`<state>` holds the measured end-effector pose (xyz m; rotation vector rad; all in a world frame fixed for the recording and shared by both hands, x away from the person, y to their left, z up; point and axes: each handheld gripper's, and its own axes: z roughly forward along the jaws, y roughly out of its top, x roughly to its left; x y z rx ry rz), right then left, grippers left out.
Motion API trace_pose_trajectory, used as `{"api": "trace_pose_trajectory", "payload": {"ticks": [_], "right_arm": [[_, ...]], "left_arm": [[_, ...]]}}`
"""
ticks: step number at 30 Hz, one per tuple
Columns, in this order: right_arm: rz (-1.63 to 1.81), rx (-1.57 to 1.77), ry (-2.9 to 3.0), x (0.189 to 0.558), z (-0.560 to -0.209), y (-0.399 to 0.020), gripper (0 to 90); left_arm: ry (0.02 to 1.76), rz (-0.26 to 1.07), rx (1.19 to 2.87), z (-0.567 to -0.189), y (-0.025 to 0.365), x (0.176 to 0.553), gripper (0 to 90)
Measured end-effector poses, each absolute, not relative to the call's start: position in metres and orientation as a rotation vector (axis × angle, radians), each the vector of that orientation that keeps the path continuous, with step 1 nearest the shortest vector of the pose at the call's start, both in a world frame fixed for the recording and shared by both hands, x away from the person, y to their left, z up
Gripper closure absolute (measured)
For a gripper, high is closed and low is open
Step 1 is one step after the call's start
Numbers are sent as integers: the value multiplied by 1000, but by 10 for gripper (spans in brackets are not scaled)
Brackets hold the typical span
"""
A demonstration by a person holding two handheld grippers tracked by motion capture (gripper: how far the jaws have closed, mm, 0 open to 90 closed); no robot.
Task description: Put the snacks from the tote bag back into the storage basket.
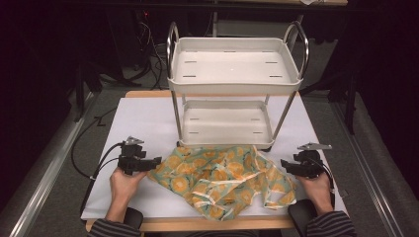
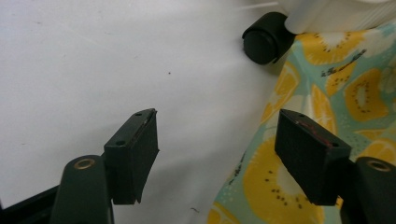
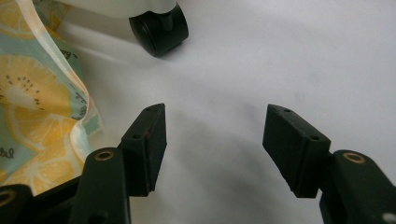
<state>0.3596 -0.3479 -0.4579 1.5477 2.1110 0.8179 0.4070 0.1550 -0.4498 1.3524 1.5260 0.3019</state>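
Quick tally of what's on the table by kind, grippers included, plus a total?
Fruit-print cloth: 1
White two-tier cart: 1
Grippers: 2, left gripper and right gripper, both open, one at each side of the cloth
Total: 4

Bench (image 1: 148,224): a wooden top, seen at its near and far edges, is covered by a white sheet (image 1: 143,118) over nearly its whole surface. Carried directly on the sheet: a white two-tier cart (image 1: 232,94) with chrome handles, stood toward the far side on black castors (image 2: 262,38), and a crumpled cloth (image 1: 222,180) printed with orange citrus slices on pale green, spread across the near middle with its far edge lying against the cart's foot.
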Motion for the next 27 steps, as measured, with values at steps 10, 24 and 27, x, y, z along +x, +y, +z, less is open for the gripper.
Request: {"api": "trace_pose_trajectory", "payload": {"ticks": [10, 24, 27], "right_arm": [[808, 1563, 2110, 361, -458, -347, 402], [787, 1557, 2150, 362, -456, -344, 403], [789, 1553, 2147, 362, -456, -344, 403]], "left_arm": [[1497, 330, 1400, -452, 152, 407, 287], [1473, 379, 1396, -447, 149, 404, 317], [1459, 369, 1383, -443, 149, 401, 315]]}}
